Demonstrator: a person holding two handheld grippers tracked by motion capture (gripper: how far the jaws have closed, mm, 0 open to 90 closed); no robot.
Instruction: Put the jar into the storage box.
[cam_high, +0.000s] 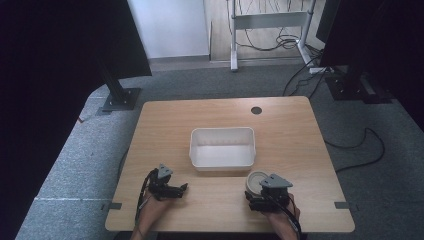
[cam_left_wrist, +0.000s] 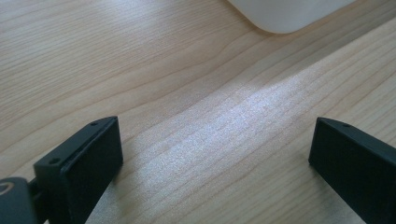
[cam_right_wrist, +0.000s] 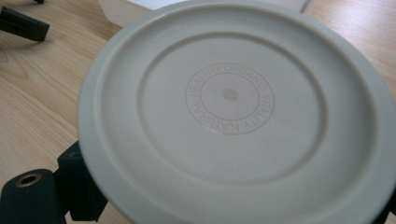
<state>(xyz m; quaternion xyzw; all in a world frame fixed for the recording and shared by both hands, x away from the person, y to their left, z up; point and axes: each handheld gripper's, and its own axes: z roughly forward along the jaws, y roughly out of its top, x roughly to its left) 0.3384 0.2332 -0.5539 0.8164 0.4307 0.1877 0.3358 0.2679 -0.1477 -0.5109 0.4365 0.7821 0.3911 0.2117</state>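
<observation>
My wooden counter (cam_high: 290, 130) stands on grey carpet (cam_high: 75, 155) — a white tub (cam_high: 222, 147) at its middle. My right gripper (cam_high: 263, 196) clamps a round lid (cam_right_wrist: 233, 107), face up, just before the tub; my left gripper (cam_high: 176, 190) gapes empty.

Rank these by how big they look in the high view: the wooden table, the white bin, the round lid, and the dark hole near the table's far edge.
1. Wooden table
2. White bin
3. Round lid, partly covered by the right claw, so its full extent is unclear
4. Dark hole
</observation>
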